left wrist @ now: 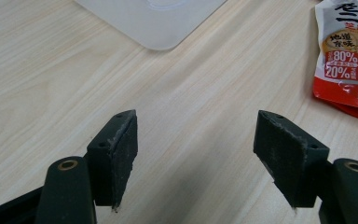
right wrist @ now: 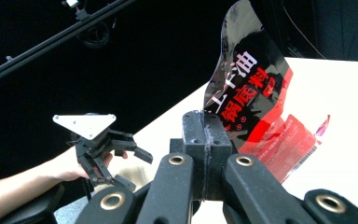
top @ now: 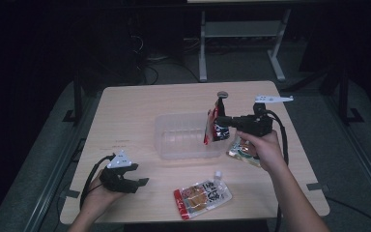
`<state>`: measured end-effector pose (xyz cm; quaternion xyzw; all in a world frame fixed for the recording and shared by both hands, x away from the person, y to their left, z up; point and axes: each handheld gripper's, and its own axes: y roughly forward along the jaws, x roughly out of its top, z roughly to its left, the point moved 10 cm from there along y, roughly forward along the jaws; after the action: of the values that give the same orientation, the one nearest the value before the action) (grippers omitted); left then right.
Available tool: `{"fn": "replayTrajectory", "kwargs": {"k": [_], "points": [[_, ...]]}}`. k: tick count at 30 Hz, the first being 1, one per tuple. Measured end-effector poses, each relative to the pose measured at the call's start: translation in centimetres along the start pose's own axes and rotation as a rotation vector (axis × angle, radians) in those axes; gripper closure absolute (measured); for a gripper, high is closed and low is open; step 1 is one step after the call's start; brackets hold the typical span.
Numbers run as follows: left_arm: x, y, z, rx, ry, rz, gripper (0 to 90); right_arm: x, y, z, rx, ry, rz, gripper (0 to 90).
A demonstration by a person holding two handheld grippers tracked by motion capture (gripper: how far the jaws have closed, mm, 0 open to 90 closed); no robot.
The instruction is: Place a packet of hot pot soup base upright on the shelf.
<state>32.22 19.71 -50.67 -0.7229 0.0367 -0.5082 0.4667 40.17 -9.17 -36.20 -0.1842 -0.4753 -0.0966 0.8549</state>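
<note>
A red-and-black sauce packet (top: 215, 126) is clamped in the right claw (top: 223, 121), hanging at the claw's 9 o'clock, above the right end of the clear plastic tray (top: 183, 135). The left claw (top: 137, 175) is held apart and empty over the desk (top: 125, 111), the spouted pouch (top: 203, 197) lying at its 3 o'clock.

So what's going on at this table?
A person holds a gripper in each hand. The right gripper is clamped on a black-and-red packet, holding it up over the clear plastic tub. The left gripper rests open above bare table. Two more pouches lie on the table near the tub.
</note>
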Motion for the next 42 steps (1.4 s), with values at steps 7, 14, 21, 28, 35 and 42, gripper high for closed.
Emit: {"fn": "replayTrajectory", "kwargs": {"k": [7,14,21,28,35,42], "points": [[0.0,0.1,0.0,0.002,0.0,0.002,30.2,-0.2,-0.3,-0.7,-0.014,0.01,0.02,90.0],[0.0,0.1,0.1,0.006,0.009,0.003,30.2,-0.7,0.1,-1.4,-0.033,0.006,0.05,90.0],[-0.1,0.1,0.0,0.002,-0.001,0.006,30.2,-1.1,0.1,-2.0,-0.04,0.021,0.053,90.0],[-0.1,0.2,-0.1,-0.003,0.001,0.008,30.2,-2.0,0.6,-2.6,-0.041,0.04,0.074,90.0],[-0.2,0.2,-0.1,-0.007,-0.002,0.012,30.2,-2.7,1.3,-3.3,-0.04,0.061,0.091,90.0],[-0.2,0.3,-0.1,-0.01,-0.003,0.016,30.2,-2.9,2.0,-3.8,-0.036,0.066,0.1,89.9]]}}
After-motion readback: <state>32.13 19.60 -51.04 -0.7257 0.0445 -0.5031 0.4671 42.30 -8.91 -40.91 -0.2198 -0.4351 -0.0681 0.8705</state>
